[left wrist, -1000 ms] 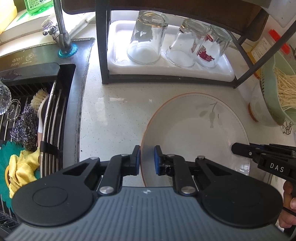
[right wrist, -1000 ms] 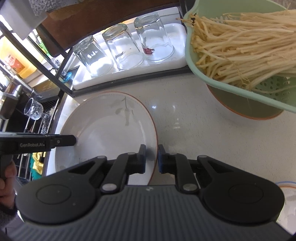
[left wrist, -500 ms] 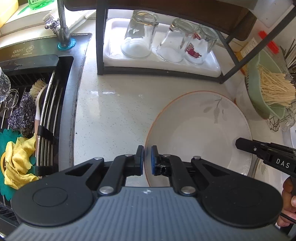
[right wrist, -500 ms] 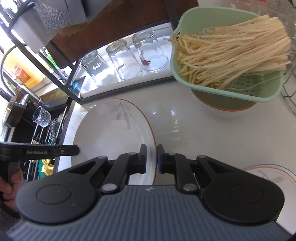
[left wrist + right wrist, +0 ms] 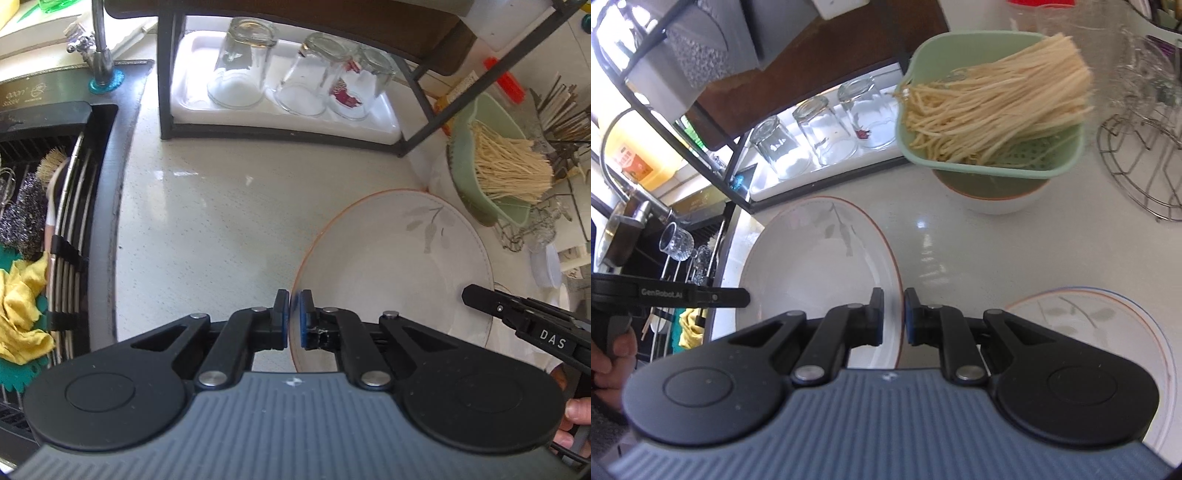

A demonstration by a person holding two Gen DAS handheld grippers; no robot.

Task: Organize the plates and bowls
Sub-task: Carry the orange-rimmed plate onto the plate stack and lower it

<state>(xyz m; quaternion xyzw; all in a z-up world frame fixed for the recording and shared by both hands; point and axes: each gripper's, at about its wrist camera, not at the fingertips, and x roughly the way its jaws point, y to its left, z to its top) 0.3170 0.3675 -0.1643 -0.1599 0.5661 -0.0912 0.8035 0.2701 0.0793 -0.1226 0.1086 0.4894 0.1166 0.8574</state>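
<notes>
I see three upturned glasses (image 5: 240,66) in a white tray (image 5: 373,122) under a dark rack (image 5: 166,74) at the back of the table (image 5: 207,229). A green colander (image 5: 982,162) holds pale noodles (image 5: 997,107). Beside it I see a wire stand (image 5: 1137,147). Left, the sink (image 5: 22,147) holds a steel scourer (image 5: 22,221), a brush (image 5: 51,170) and a yellow cloth (image 5: 22,314), behind a tap (image 5: 99,55).

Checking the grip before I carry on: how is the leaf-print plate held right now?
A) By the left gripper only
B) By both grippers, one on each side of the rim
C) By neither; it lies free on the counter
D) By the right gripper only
B: the left gripper pinches one edge of the plate, and the right gripper pinches the opposite edge.
</notes>
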